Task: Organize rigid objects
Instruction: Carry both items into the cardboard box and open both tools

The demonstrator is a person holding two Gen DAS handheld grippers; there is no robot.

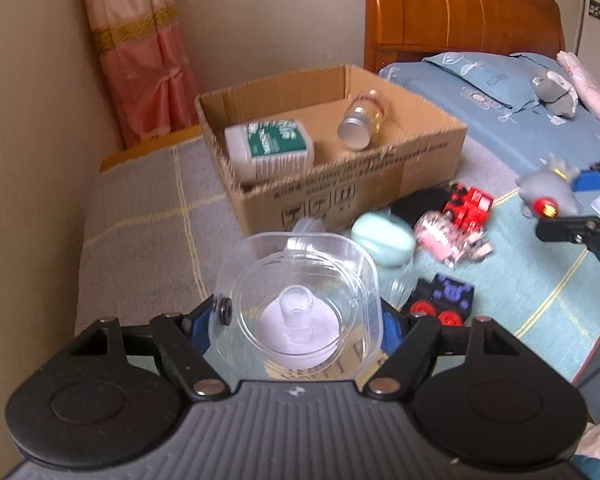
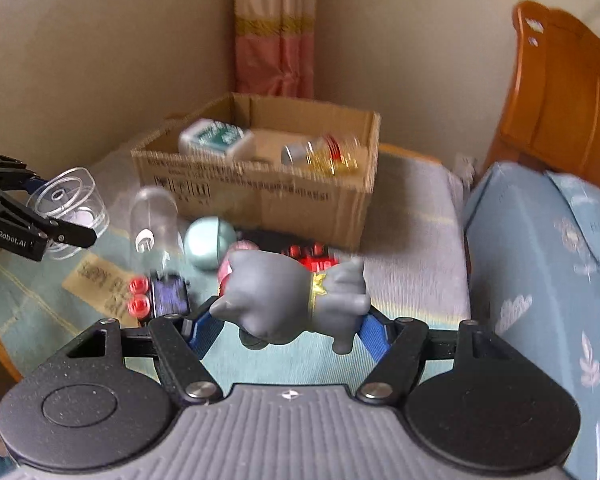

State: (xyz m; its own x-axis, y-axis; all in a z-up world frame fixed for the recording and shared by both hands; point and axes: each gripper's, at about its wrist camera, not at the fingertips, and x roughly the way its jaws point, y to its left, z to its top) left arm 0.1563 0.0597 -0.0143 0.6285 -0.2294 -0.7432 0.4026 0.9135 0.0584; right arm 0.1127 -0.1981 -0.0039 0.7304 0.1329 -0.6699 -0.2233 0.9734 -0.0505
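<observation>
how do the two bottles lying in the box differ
The white bottle is opaque, squarish and carries a green label; the clear jar is see-through, round, with a silver cap and yellowish contents. The white one lies nearer the left wall. Both lie on their sides in the cardboard box.

Clear plastic container [image 1: 296, 312] is sitting low-center in the left view; grey toy figure [image 2: 296, 300] is lying sideways mid-frame on the right; cardboard box [image 1: 340, 184] above is holding a white bottle [image 1: 270, 148] and small jar [image 1: 360, 122].

bed [image 1: 148, 216] | on it: cardboard box [image 1: 340, 184], pillow [image 1: 484, 76], red toy car [image 1: 468, 208]
</observation>
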